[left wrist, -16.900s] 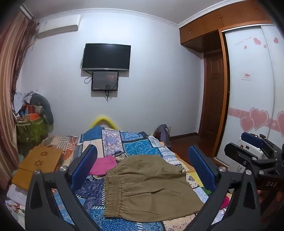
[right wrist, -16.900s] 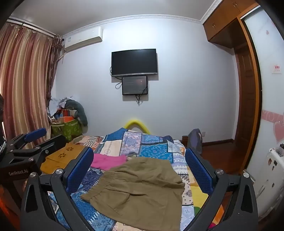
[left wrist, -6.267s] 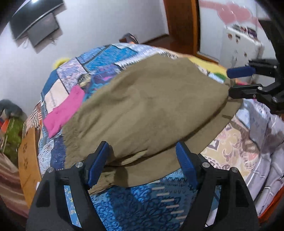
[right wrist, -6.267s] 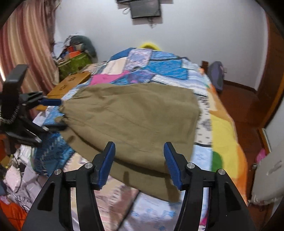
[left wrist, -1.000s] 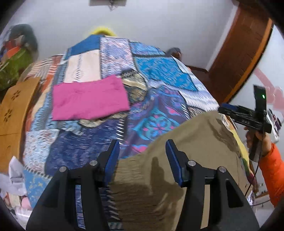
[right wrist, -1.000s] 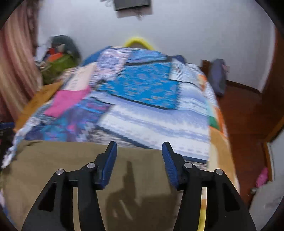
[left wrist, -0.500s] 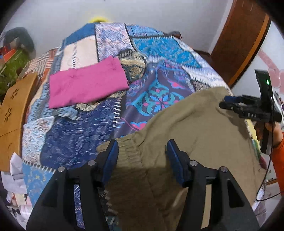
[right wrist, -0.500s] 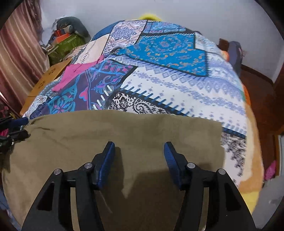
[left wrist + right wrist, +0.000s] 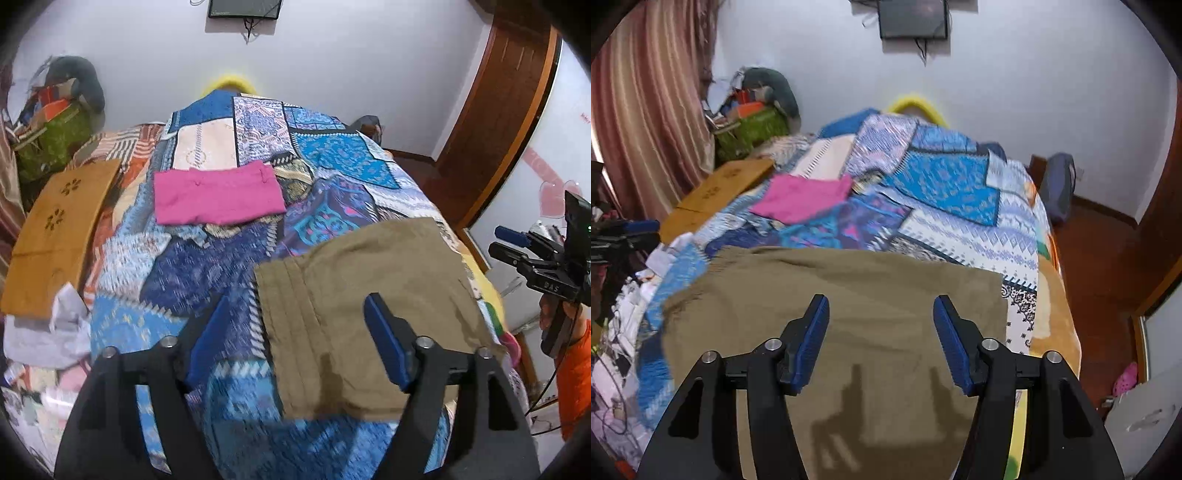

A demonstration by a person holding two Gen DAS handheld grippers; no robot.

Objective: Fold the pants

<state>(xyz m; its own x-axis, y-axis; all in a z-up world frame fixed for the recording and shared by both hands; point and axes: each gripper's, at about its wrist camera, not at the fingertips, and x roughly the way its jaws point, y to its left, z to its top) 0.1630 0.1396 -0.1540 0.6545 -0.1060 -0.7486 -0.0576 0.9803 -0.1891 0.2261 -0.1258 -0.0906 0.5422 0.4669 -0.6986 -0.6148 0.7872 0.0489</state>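
The olive pants (image 9: 369, 295) lie folded flat on the near part of the patchwork bed (image 9: 207, 266), with the ribbed waistband at their left edge. My left gripper (image 9: 295, 299) hovers above that waistband edge. Its jaws are opening and the blue pads (image 9: 384, 336) press on nothing. In the right wrist view the pants (image 9: 849, 306) spread under my right gripper (image 9: 881, 301), whose jaws are also opening with no cloth pinched. The right gripper (image 9: 517, 251) also shows at the right edge of the left wrist view, in a hand with an orange sleeve.
A folded pink garment (image 9: 218, 197) lies further up the bed. An orange-brown board (image 9: 55, 236) and crumpled white cloth (image 9: 55, 325) sit at the bed's left side, with a green bag (image 9: 51, 136) behind. A wooden door (image 9: 498, 110) and bare floor (image 9: 1100, 258) are to the right.
Both grippers have drawn back and risen from the pants, and their jaws stand wider. The pants now lie flat and square on the bed.
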